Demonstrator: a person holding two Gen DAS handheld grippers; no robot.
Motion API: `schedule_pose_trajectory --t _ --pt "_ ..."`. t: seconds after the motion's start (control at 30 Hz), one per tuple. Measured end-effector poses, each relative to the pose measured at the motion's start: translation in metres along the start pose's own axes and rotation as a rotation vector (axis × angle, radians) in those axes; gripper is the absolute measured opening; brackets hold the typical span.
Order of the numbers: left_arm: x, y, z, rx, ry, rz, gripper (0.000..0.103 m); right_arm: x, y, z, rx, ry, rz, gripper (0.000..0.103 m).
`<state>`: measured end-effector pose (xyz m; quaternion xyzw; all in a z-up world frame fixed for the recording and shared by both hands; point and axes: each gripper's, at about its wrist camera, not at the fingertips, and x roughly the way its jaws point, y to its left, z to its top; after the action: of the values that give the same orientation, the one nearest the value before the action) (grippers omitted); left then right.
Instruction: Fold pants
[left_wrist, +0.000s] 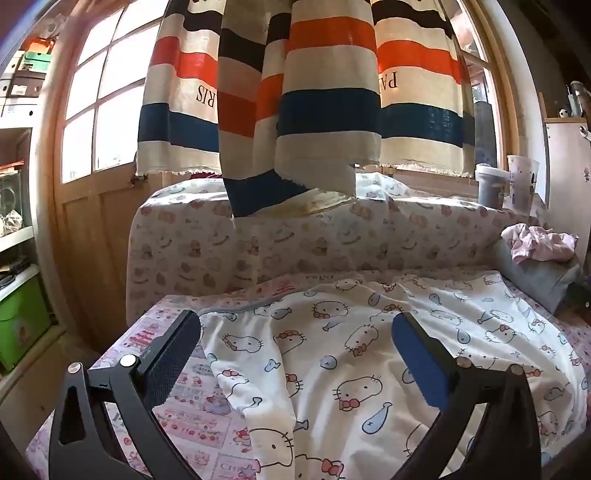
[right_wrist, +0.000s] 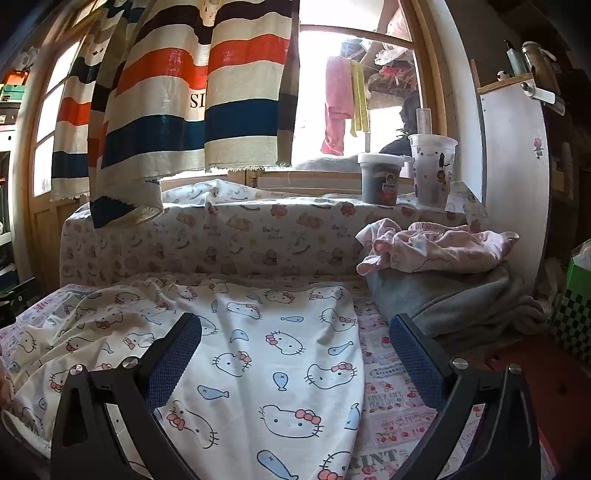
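White pants (left_wrist: 354, 354) printed with cartoon cats and blue fish lie spread on a pink patterned sheet (left_wrist: 192, 413). In the left wrist view my left gripper (left_wrist: 295, 328) hovers over their left part, jaws wide open, nothing between the blue pads (left_wrist: 417, 362). In the right wrist view the same pants (right_wrist: 280, 354) stretch away from the camera. My right gripper (right_wrist: 295, 328) stands open above their right edge, its right finger (right_wrist: 413, 354) over the sheet (right_wrist: 388, 417). Neither gripper touches the cloth.
A padded back (left_wrist: 258, 251) in printed cloth rises behind the pants. A grey blanket (right_wrist: 461, 306) with a crumpled pink garment (right_wrist: 436, 247) lies at the right. Two cups (right_wrist: 432, 166) stand on the ledge. A striped curtain (left_wrist: 295, 92) hangs low over the back.
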<state>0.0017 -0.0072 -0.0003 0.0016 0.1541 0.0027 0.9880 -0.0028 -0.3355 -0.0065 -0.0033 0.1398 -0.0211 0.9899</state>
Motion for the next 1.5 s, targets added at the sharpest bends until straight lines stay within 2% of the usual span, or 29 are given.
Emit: schedule_pose_trajectory --t 0.17,0.7,1.5 --pt "0.0049 0.0029 0.0011 -0.009 0.026 -0.014 0.103 0.0002 0.0005 -0.0003 0.002 -0.001 0.006 0.102" --pt "-0.0007 0.0053 -0.0001 -0.006 -0.005 0.002 0.103 0.0004 0.0017 -0.001 -0.004 0.002 0.012 0.102" --pt "0.0005 0.004 -0.0002 -0.008 0.004 0.014 0.103 -0.0001 0.0014 -0.0008 -0.005 0.001 0.013 0.102"
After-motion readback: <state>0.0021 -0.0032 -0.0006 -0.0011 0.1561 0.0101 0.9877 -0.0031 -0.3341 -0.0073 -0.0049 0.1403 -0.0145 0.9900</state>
